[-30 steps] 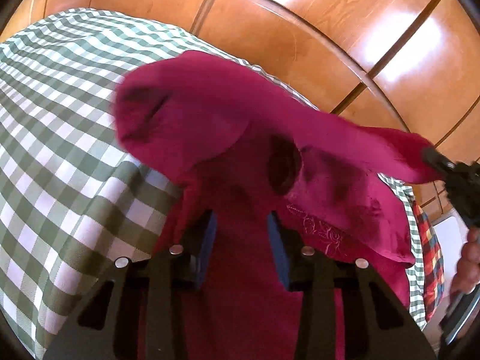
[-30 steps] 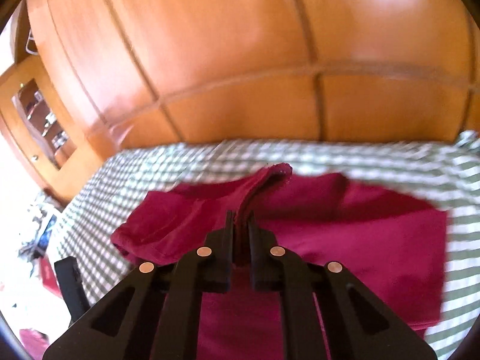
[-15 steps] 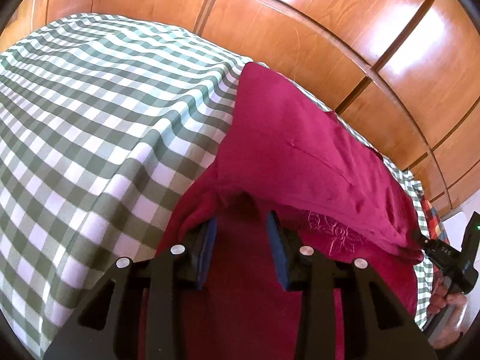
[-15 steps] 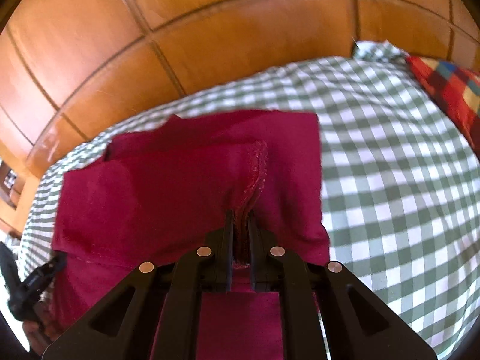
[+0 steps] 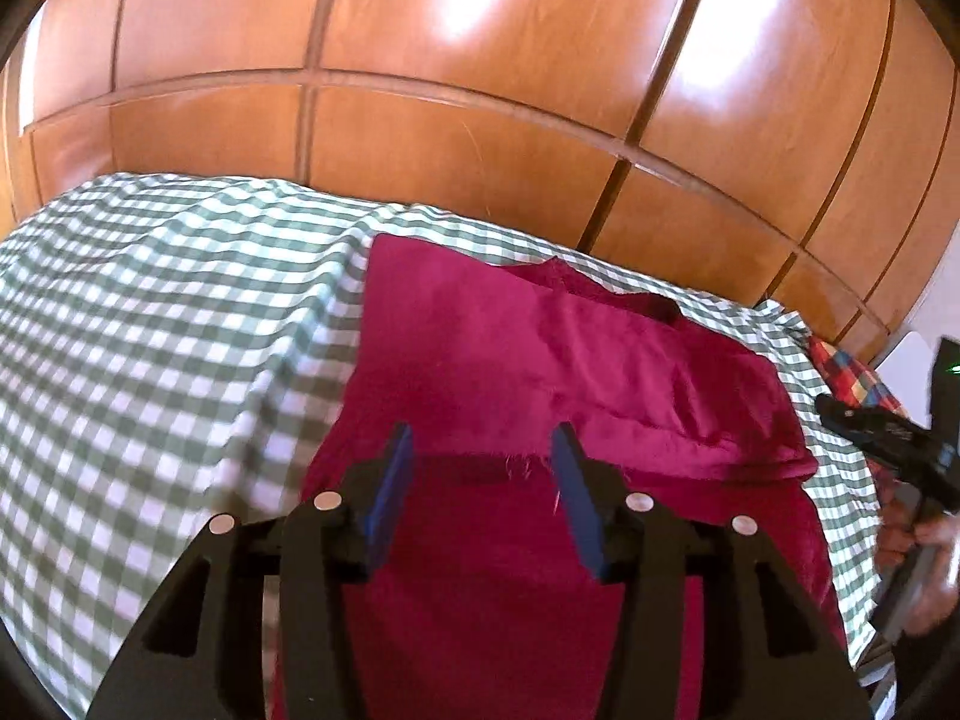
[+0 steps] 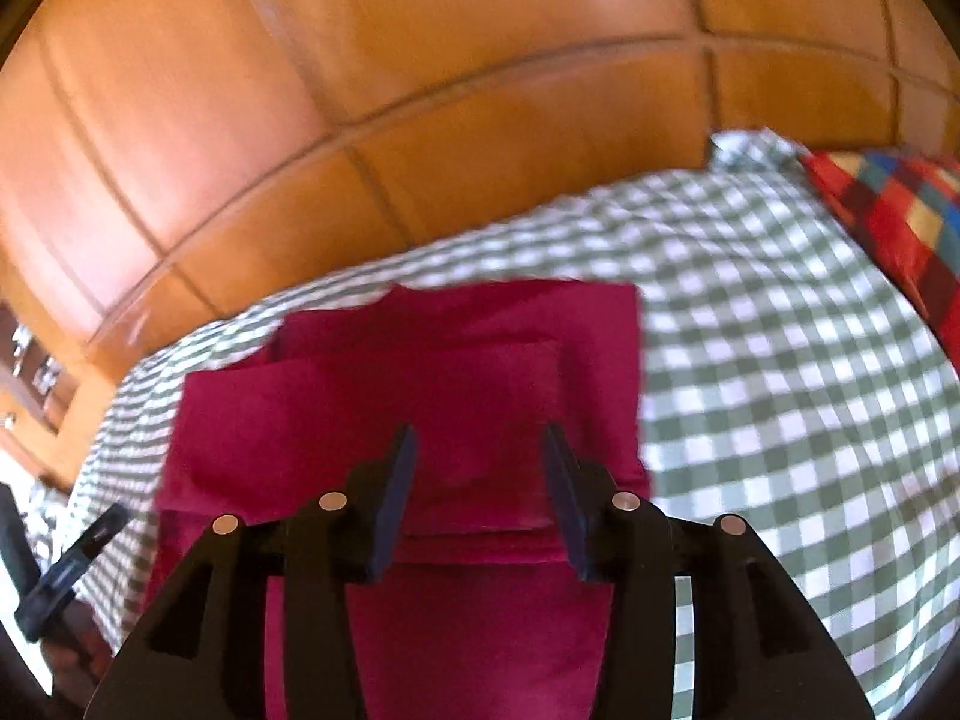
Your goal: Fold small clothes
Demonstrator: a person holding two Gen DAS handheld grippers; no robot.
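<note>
A magenta garment [image 5: 540, 372] lies on the green-and-white checked bedspread [image 5: 150, 330], its far part folded back over its near part. My left gripper [image 5: 480, 456] is open and empty above the near edge of the fold. In the right wrist view the same garment [image 6: 420, 384] lies flat in folded layers. My right gripper [image 6: 477, 450] is open and empty, just above the fold's near edge. The right gripper also shows at the right edge of the left wrist view [image 5: 888, 438], and the left one at the lower left of the right wrist view [image 6: 66, 564].
A wooden panelled wardrobe [image 5: 480, 90] stands behind the bed. A multicoloured checked cushion [image 6: 900, 210] lies at the far right of the bed. Bare bedspread [image 6: 780, 390] lies to the right of the garment.
Both grippers carried the garment's edge over onto itself. My right gripper, shut on the cloth edge before, has opened and let go. My left gripper has opened wider. The fold now lies flat.
</note>
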